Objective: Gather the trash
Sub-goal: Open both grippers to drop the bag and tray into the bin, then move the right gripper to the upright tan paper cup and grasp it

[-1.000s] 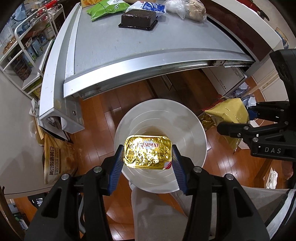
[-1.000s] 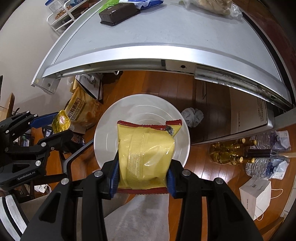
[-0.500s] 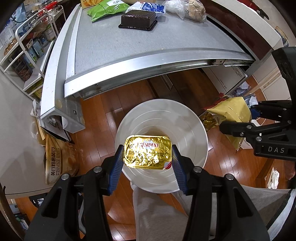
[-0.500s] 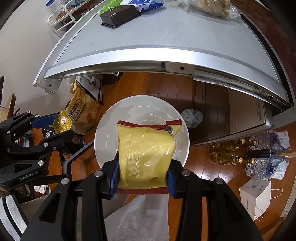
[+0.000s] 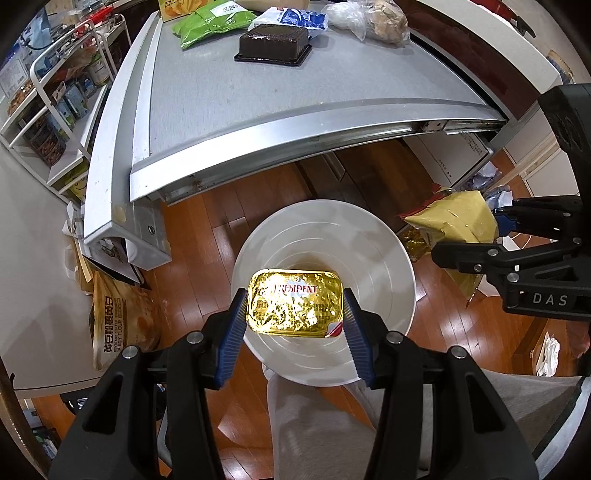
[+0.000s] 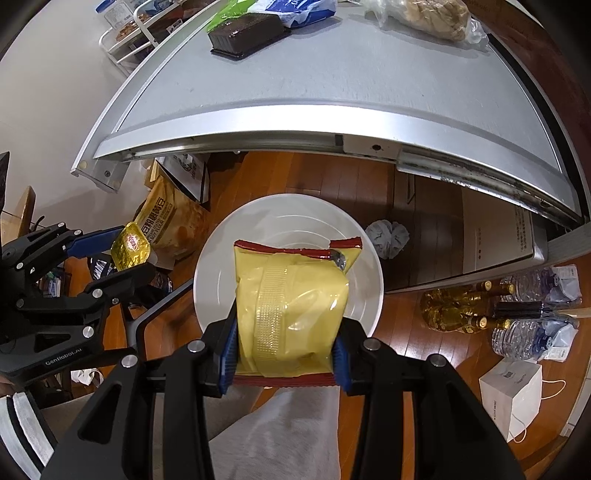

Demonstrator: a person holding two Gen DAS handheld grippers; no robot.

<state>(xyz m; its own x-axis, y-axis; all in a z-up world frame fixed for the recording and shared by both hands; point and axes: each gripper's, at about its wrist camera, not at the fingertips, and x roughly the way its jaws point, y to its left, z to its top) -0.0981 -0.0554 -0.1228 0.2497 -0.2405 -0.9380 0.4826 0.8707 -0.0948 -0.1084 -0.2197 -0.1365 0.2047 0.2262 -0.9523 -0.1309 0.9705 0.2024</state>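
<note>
Above white bin (image 5: 388, 258), butter tub (image 5: 293, 304) crosswise

Beyond the fingers, the grey counter (image 5: 295, 85) carries a black tray (image 5: 274, 44), green bag (image 5: 214, 23), blue-white packet (image 5: 291, 18) and clear bag (image 5: 373, 20) along its far edge. Below, a white bin (image 5: 402, 273) stands on the wood floor (image 5: 207, 236).

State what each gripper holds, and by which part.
The left gripper grips a gold foil butter tub across its two short ends. The right gripper grips a yellow snack bag by its side edges near the bottom seam.
</note>
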